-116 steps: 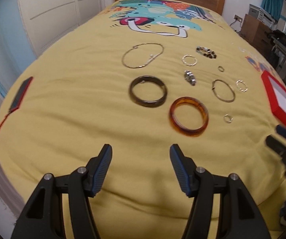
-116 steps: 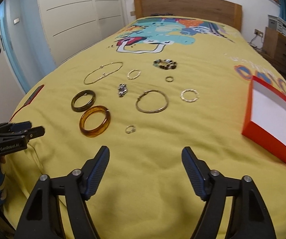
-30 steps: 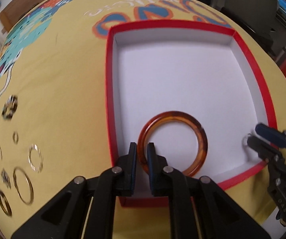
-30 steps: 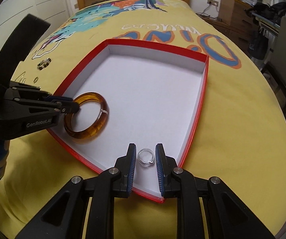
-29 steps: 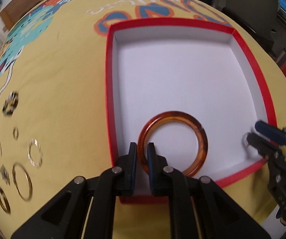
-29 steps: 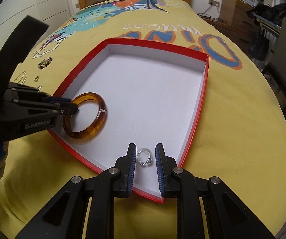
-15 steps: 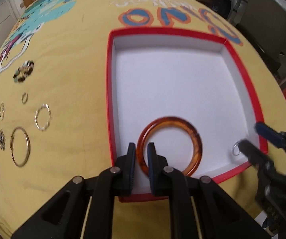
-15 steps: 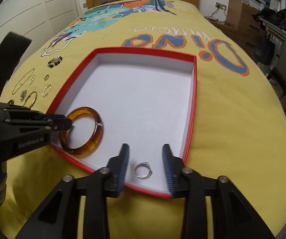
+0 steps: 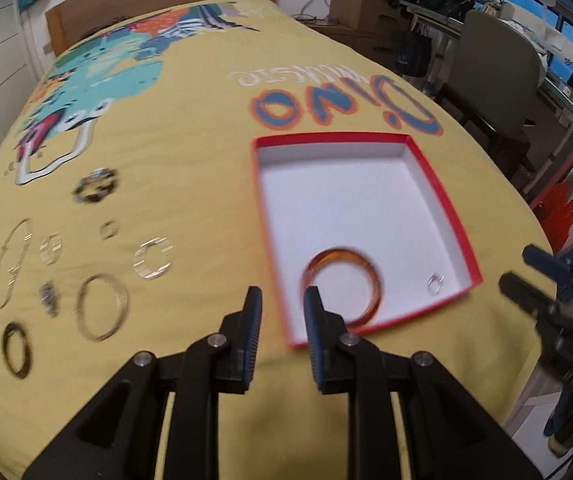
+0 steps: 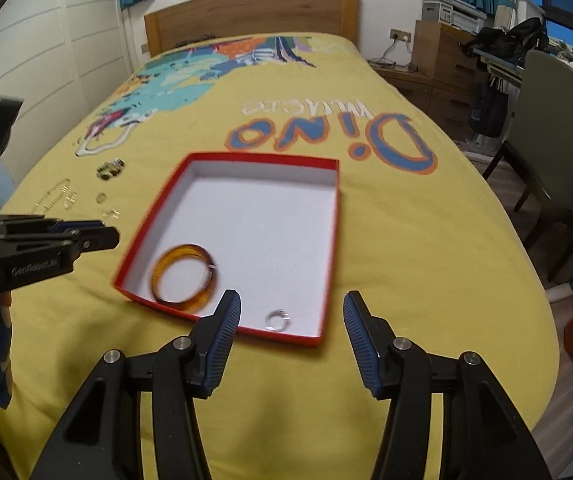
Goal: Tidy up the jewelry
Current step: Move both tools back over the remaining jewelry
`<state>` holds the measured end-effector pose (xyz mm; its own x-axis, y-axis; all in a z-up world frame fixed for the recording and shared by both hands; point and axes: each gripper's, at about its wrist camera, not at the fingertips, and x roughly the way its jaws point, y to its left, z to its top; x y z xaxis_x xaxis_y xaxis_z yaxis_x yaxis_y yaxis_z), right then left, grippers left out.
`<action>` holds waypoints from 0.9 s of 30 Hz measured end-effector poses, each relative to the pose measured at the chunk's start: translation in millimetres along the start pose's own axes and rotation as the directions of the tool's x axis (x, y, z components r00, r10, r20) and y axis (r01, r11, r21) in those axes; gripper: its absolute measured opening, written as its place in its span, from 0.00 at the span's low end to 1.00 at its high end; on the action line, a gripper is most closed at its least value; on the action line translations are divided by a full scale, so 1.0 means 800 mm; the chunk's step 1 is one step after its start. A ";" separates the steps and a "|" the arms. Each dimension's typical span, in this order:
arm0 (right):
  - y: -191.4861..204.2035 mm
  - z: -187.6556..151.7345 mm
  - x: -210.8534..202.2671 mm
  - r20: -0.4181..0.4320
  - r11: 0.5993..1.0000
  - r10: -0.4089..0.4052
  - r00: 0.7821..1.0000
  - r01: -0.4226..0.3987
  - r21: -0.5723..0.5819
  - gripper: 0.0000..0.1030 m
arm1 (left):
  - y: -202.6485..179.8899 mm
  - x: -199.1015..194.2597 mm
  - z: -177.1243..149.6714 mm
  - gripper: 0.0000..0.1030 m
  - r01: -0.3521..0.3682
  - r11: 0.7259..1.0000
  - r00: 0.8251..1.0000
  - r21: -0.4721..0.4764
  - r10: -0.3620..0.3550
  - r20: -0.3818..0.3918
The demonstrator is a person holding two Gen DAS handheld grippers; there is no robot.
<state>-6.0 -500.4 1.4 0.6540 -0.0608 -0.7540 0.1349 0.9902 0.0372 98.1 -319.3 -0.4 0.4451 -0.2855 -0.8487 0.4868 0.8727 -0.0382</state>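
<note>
Here, both grippers (image 9: 282, 300) (image 10: 292, 310) above bedspread (image 10: 426, 240), parted.

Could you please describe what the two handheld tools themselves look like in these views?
Both match. The left tool and right tool have matte black angular frames with triangular cut-outs, silver pivot pins, and dark blue ribbed pads on the fingers. Seen side-on from the right wrist, the left tool's body carries white "GenRobot.AI" lettering. No cables or sleeves show.
</note>
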 end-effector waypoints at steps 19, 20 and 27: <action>0.190 -0.010 -0.006 0.005 0.978 0.203 0.979 -0.203 -0.050 0.51 | 0.285 -0.106 -0.181 0.29 -0.293 0.918 0.955 -0.269 0.296 -0.031; 0.199 -0.011 -0.002 -0.003 0.977 0.205 0.979 -0.204 -0.055 0.50 | 0.296 -0.105 -0.189 0.29 -0.307 0.909 0.950 -0.281 0.309 -0.040; 0.253 -0.006 0.038 -0.072 0.969 0.231 0.970 -0.236 -0.076 0.39 | 0.365 -0.102 -0.220 0.29 -0.332 0.863 0.942 -0.382 0.327 -0.079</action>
<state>37.3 -300.9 -16.9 0.6124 0.1785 -0.7701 -0.0799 0.9832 0.1644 71.4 28.6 -34.9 0.5188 0.0478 -0.8536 -0.0149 0.9988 0.0469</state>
